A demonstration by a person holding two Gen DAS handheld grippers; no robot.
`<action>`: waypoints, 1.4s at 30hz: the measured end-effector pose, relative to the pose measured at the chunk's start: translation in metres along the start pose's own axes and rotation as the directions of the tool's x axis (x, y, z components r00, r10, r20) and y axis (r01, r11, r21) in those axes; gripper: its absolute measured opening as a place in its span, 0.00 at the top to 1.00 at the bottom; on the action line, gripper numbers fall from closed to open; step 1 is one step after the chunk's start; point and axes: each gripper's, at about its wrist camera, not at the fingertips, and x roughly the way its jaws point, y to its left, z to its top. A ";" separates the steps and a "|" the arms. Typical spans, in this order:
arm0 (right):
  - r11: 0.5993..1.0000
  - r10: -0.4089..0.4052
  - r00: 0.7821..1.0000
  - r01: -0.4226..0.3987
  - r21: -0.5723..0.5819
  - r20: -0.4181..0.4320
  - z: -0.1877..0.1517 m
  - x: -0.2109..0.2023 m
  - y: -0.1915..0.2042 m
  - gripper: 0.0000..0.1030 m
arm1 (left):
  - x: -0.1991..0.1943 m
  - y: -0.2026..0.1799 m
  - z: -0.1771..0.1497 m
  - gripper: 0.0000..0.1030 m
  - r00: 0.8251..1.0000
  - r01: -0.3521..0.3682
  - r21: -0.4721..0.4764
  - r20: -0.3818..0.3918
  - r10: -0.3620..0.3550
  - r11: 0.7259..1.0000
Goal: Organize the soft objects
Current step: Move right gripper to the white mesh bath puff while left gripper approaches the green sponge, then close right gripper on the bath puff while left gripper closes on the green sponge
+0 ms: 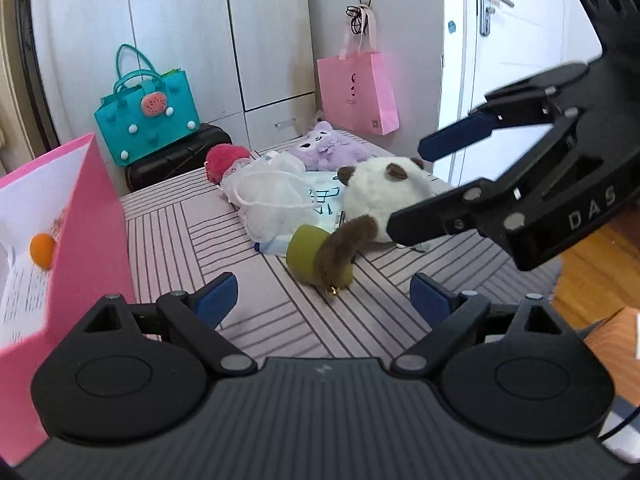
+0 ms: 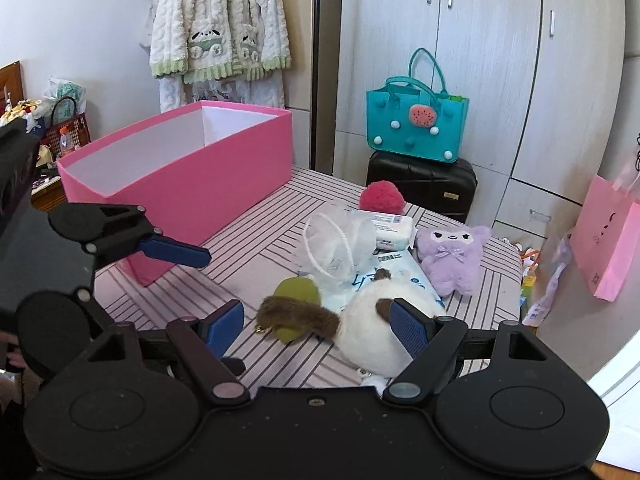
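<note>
A white plush with brown ears and a brown tail (image 1: 380, 200) (image 2: 372, 332) lies on the striped table (image 1: 240, 248) beside an olive-green pouch (image 1: 310, 254) (image 2: 296, 292). A purple plush (image 1: 328, 148) (image 2: 452, 256), a red fluffy ball (image 1: 224, 160) (image 2: 382, 198) and a white mesh bag (image 1: 268, 196) (image 2: 336, 240) lie behind. An open pink box (image 1: 80, 232) (image 2: 192, 168) stands at the left. My left gripper (image 1: 320, 300) is open and empty, just short of the pouch. My right gripper (image 2: 320, 324) (image 1: 424, 188) is open, its jaws on either side of the white plush's tail end.
A tissue pack (image 2: 390, 228) and a flat blue-printed packet (image 2: 384, 272) lie among the toys. An orange ball (image 1: 42, 250) sits inside the pink box. A teal tote (image 1: 148, 116) stands on a black suitcase (image 2: 420, 184). A pink paper bag (image 1: 356, 92) hangs on the wall.
</note>
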 end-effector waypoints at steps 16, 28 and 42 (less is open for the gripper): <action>0.998 0.050 0.998 -0.051 -0.039 -0.038 0.038 0.062 -0.020 0.19 | 0.050 -0.002 0.005 0.31 0.999 -0.034 -0.009 -0.042 0.033 0.999; 0.997 0.081 0.987 -0.082 -0.004 -0.137 0.053 0.114 -0.027 0.19 | 0.057 -0.002 0.005 0.53 0.999 -0.023 -0.011 -0.040 0.022 1.000; 0.988 0.123 0.982 -0.107 0.111 -0.145 0.051 0.109 -0.031 0.75 | 0.053 0.007 0.006 0.58 0.999 -0.019 -0.061 -0.041 0.017 0.998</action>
